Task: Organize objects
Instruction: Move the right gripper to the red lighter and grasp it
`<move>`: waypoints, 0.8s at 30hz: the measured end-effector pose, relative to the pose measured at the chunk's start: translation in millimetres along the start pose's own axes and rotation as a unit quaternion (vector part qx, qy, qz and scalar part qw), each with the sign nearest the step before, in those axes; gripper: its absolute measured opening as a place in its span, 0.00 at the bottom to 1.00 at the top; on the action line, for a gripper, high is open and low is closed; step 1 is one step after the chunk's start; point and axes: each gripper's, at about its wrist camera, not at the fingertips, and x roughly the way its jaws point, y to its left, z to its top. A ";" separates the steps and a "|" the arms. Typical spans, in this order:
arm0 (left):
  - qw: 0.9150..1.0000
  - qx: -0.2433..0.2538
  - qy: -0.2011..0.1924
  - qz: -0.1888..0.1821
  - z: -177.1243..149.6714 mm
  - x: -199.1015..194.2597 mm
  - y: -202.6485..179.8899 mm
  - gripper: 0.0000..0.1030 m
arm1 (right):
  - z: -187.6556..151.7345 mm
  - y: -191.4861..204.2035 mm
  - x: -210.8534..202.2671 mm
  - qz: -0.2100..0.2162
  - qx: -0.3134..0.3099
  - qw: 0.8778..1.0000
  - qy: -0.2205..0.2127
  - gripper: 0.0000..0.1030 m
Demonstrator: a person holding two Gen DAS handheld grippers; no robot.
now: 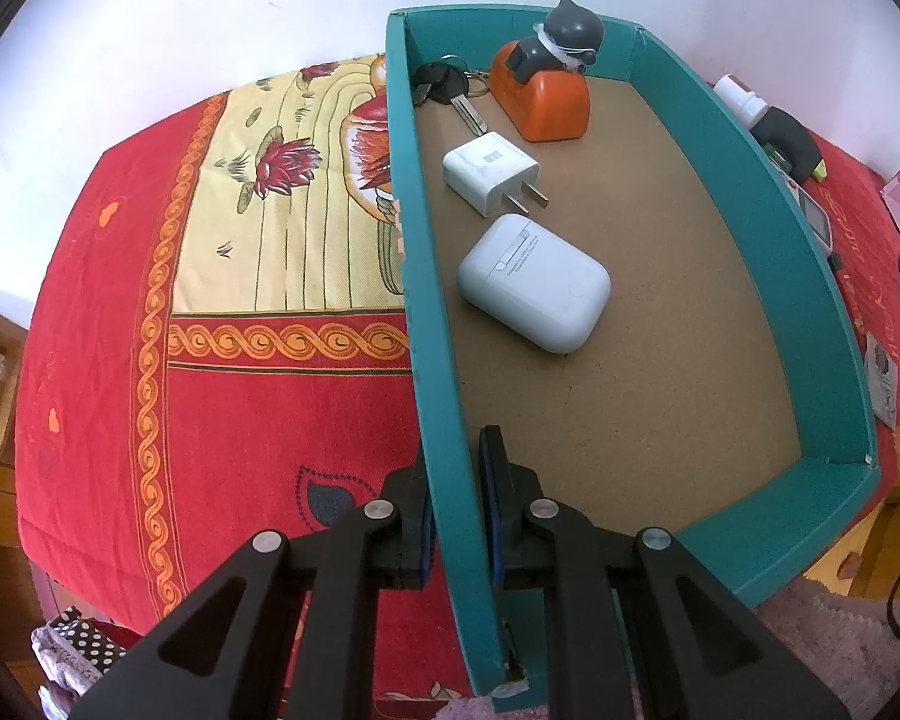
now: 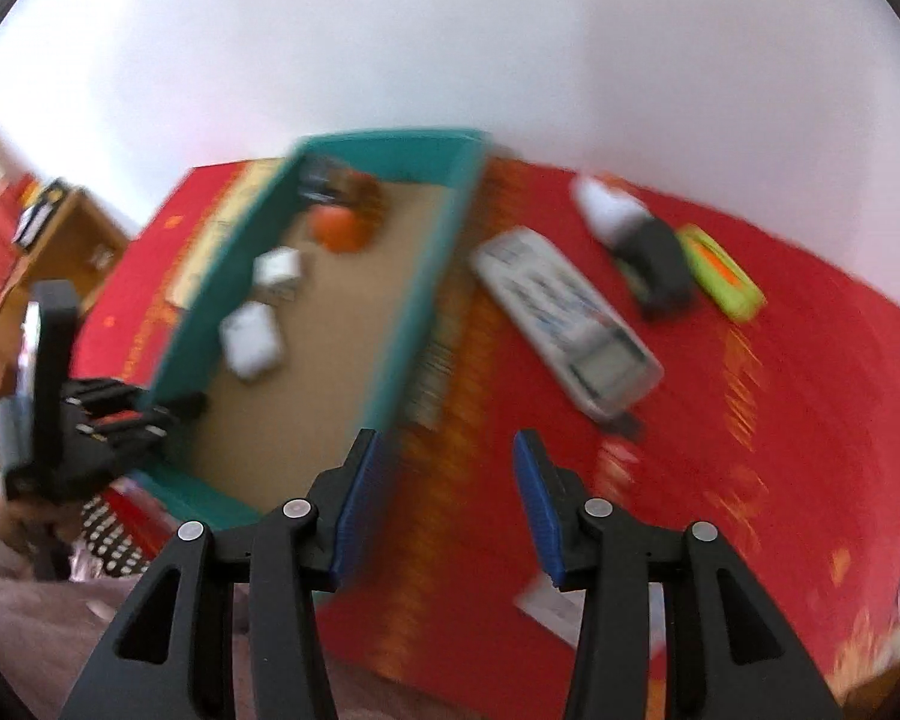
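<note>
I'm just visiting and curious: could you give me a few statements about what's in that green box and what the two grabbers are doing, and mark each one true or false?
1. The left gripper has its fingers shut on the wall of the teal box. True.
2. The white earbud case lies on the red cloth. False: it lies inside the box.
3. The right gripper holds the remote control. False: its fingers are apart and empty; the remote lies on the cloth.
4. A white charger plug lies between the keys and the earbud case. True.

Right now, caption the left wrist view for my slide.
Left gripper clamps the teal box wall; earbud case, charger, keys inside.
</note>
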 end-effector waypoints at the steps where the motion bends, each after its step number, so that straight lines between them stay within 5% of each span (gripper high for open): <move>1: 1.000 0.000 0.000 0.000 0.2 0.4 0.0 0.11 | -5.7 -7.1 0.1 -0.006 0.011 1.000 0.004 0.50; 6: 1.000 0.006 0.002 0.003 0.6 1.0 -1.2 0.11 | -41.3 -40.2 3.5 -0.037 0.046 0.998 0.036 0.72; 11: 1.000 0.008 0.002 0.005 1.0 1.5 -2.1 0.11 | -60.8 -52.7 10.2 -0.021 0.043 0.997 0.062 0.73; 16: 1.000 0.002 0.002 0.004 0.4 1.2 -0.9 0.11 | -42.4 -59.0 21.8 -0.026 0.071 0.996 0.042 0.73; 24: 1.000 0.010 0.002 0.009 0.0 1.0 -1.8 0.11 | -16.4 -56.2 47.9 -0.042 0.084 0.995 0.037 0.45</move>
